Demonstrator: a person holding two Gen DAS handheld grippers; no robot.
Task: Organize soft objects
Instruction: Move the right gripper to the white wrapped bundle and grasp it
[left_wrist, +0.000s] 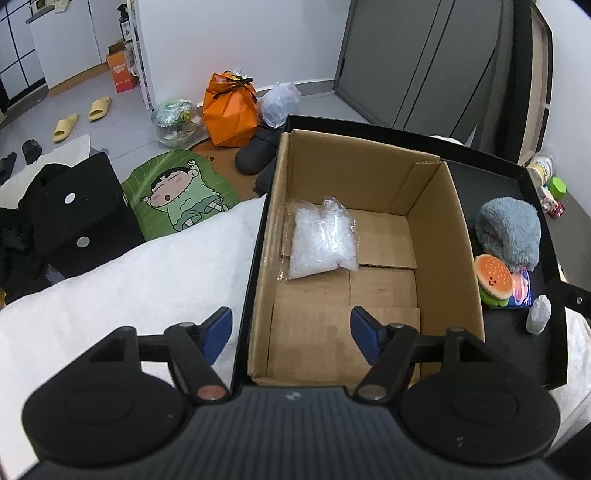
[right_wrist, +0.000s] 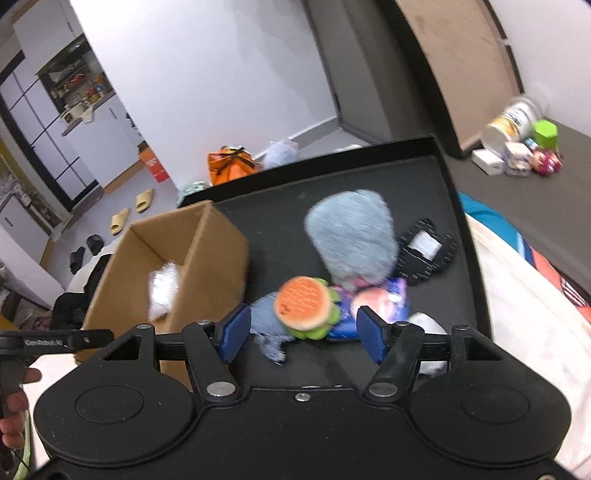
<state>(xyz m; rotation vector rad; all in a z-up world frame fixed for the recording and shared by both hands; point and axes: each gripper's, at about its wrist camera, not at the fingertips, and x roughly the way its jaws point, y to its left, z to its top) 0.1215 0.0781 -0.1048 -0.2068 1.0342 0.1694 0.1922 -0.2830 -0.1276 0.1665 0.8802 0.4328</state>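
Note:
A cardboard box (left_wrist: 436, 236) stands in a black tray (left_wrist: 513, 325) and holds a clear bag of white filling (left_wrist: 323, 240). Right of the box lie a grey plush (left_wrist: 509, 229), a burger plush (left_wrist: 493, 278), a blue packet (left_wrist: 522, 291) and a small white bottle (left_wrist: 538, 314). My left gripper (left_wrist: 291, 334) is open and empty above the box's near-left edge. My right gripper (right_wrist: 303, 332) is open just above the burger plush (right_wrist: 303, 302), with the grey plush (right_wrist: 351, 240), blue packet (right_wrist: 384, 306) and box (right_wrist: 210, 254) beyond. The view is blurred.
The tray rests on a white blanket (left_wrist: 122, 295). A black patch with a white label (right_wrist: 424, 247) lies in the tray (right_wrist: 454, 206). Jars and small toys (right_wrist: 517, 147) sit on a grey surface at right. Bags, slippers and a cartoon mat (left_wrist: 177, 192) lie on the floor.

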